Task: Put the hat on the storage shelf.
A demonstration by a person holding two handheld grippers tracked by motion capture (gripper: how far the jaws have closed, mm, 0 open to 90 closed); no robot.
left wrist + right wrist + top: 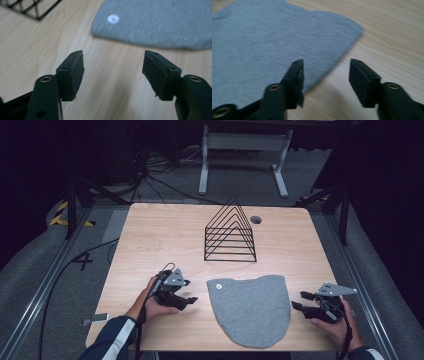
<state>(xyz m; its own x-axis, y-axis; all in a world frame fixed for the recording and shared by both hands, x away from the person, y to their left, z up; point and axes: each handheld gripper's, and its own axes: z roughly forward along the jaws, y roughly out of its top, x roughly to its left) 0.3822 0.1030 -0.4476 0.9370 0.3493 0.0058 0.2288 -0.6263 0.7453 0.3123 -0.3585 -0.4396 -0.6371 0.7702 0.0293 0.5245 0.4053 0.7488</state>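
A flat grey felt-like cloth (pixel 250 309) with a small white disc (pixel 218 286) near its left corner lies on the wooden table (pixel 150 240) near the front edge. My left gripper (pixel 188 300) is open, just left of the cloth, jaws pointing at it. In the left gripper view the cloth (pixel 160 22) and its disc (pixel 113 18) lie ahead of the open gripper (pixel 113 68). My right gripper (pixel 299 301) is open at the cloth's right edge. In the right gripper view the gripper (pixel 325 75) hovers over the cloth's edge (pixel 274 47), nothing between the pads.
A black wire triangular rack (pixel 230 232) stands upright behind the cloth at the table's middle; its corner (pixel 30 7) shows in the left gripper view. A round cable hole (pixel 256 219) sits near the back edge. A white desk frame (pixel 245 155) and cables lie on the floor beyond.
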